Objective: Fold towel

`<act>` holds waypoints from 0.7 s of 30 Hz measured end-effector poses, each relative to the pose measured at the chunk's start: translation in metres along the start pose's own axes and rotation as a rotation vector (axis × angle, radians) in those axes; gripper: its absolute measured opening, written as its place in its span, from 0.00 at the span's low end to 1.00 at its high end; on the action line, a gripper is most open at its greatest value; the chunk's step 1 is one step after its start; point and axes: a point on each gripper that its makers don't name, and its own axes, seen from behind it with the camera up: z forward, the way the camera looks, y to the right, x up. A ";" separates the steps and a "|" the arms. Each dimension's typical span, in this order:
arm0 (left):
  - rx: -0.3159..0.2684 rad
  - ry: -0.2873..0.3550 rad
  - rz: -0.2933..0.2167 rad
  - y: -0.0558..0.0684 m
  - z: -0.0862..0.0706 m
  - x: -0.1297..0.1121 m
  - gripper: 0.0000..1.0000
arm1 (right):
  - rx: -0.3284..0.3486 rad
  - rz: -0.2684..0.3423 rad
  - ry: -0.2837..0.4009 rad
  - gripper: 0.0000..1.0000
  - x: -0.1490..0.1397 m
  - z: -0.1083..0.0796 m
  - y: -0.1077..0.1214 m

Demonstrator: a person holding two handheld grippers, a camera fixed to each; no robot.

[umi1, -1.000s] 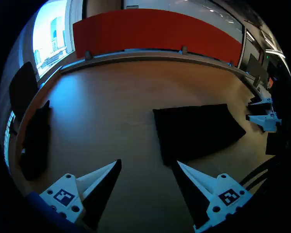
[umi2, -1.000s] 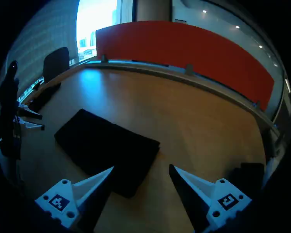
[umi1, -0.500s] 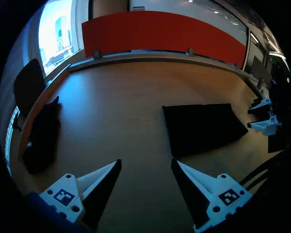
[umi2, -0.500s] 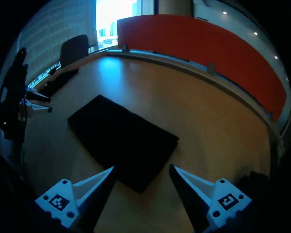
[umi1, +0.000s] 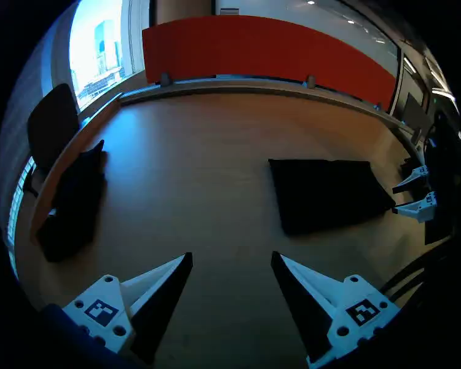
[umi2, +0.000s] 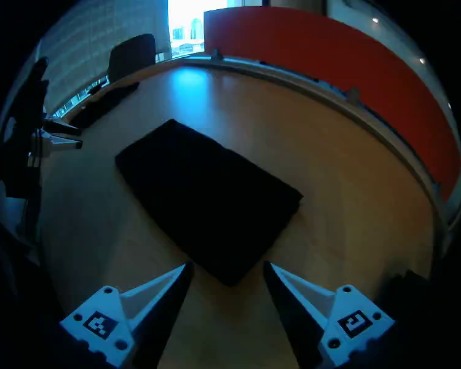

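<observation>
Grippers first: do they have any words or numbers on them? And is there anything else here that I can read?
No words or numbers can be read anywhere.
The left gripper has square black-and-white pattern tags on its fingers: just blocks, no letters.
The right gripper carries the same kind of tags.
The towel and the red panel are plain.
</observation>
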 end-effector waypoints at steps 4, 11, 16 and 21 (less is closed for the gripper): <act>0.002 -0.005 0.000 -0.001 -0.002 -0.004 0.95 | 0.002 -0.010 -0.019 0.78 -0.006 0.002 0.001; 0.001 -0.006 -0.008 -0.002 -0.005 -0.007 0.95 | 0.022 -0.015 -0.056 0.54 -0.016 0.005 -0.001; 0.002 -0.006 -0.008 -0.003 -0.007 -0.008 0.95 | 0.019 -0.014 -0.056 0.50 -0.016 0.006 0.000; 0.002 -0.010 -0.011 -0.003 -0.007 -0.011 0.95 | 0.013 -0.015 -0.055 0.33 -0.016 0.006 0.001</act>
